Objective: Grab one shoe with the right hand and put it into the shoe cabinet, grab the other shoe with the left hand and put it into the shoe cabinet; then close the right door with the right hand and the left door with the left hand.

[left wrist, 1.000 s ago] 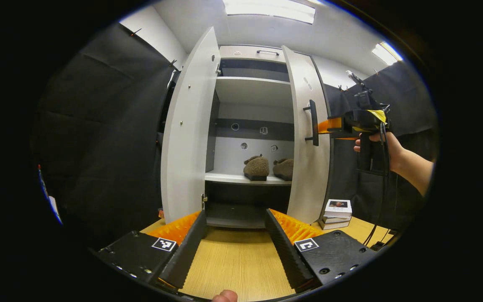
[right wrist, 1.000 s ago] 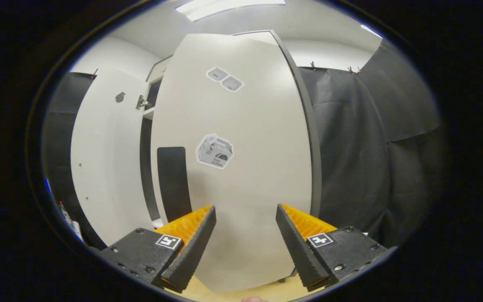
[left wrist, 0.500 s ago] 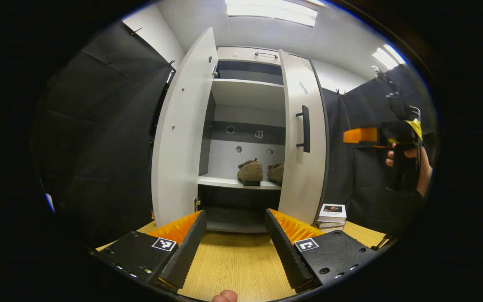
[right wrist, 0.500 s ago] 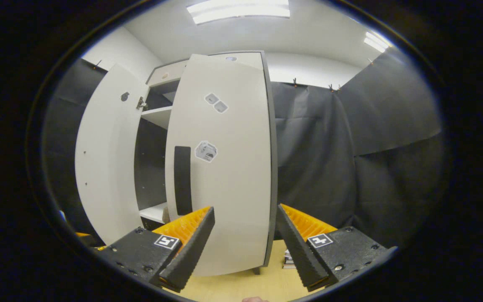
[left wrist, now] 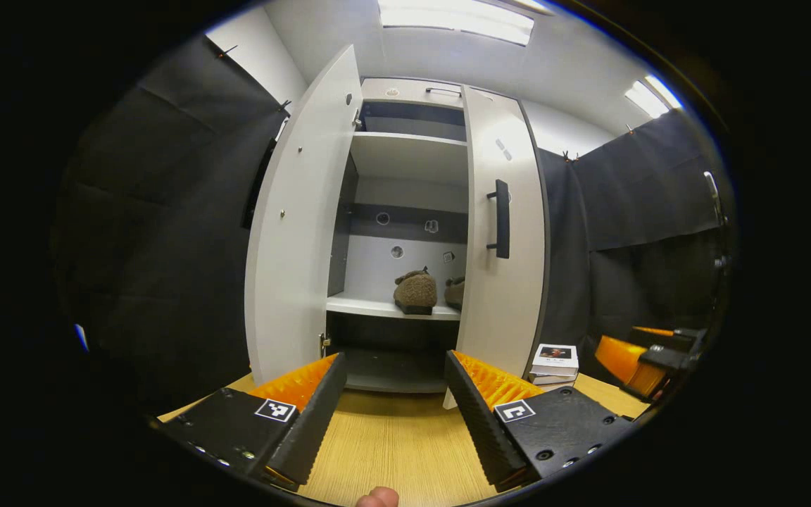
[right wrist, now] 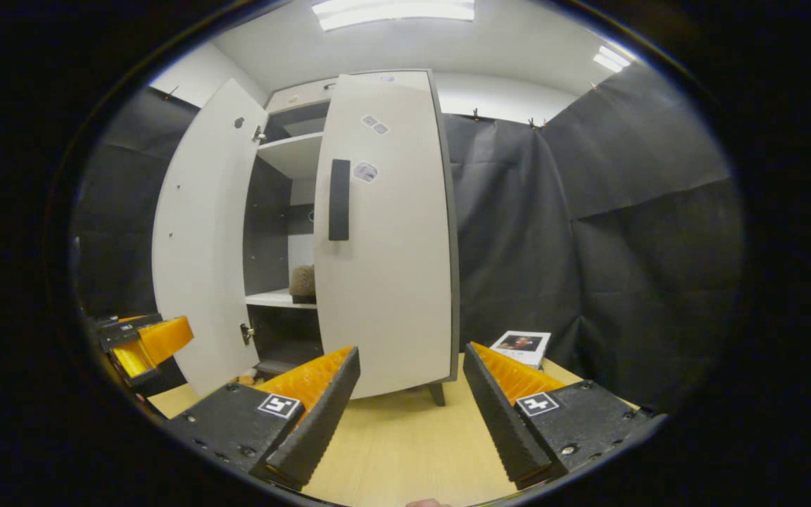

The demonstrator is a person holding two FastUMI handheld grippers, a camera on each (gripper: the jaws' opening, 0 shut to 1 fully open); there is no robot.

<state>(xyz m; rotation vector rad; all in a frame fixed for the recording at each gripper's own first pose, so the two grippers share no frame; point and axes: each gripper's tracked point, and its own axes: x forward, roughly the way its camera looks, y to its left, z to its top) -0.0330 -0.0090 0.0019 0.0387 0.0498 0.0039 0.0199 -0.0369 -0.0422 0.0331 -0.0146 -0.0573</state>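
Observation:
A tall white shoe cabinet [left wrist: 412, 151] stands on the wooden table. Two brown fuzzy shoes [left wrist: 416, 291] sit side by side on its middle shelf; the right one [left wrist: 454, 291] is partly hidden by the right door [left wrist: 504, 282]. That door is nearly closed, its black handle [left wrist: 500, 218] facing out. The left door [left wrist: 293, 232] stands wide open. My left gripper [left wrist: 393, 415] is open, low over the table before the cabinet. My right gripper [right wrist: 409, 415] is open too, pulled back from the right door [right wrist: 384, 239]; it also appears low at the right [left wrist: 648, 355].
A small stack of books [left wrist: 553, 362] lies on the table to the right of the cabinet [right wrist: 522, 345]. Black cloth walls close in on both sides. Bare wooden tabletop [left wrist: 398, 451] stretches between my grippers and the cabinet.
The right gripper has left the right door, drawn back and dropped low. The right door has swung further toward closed. The left gripper has stayed put.

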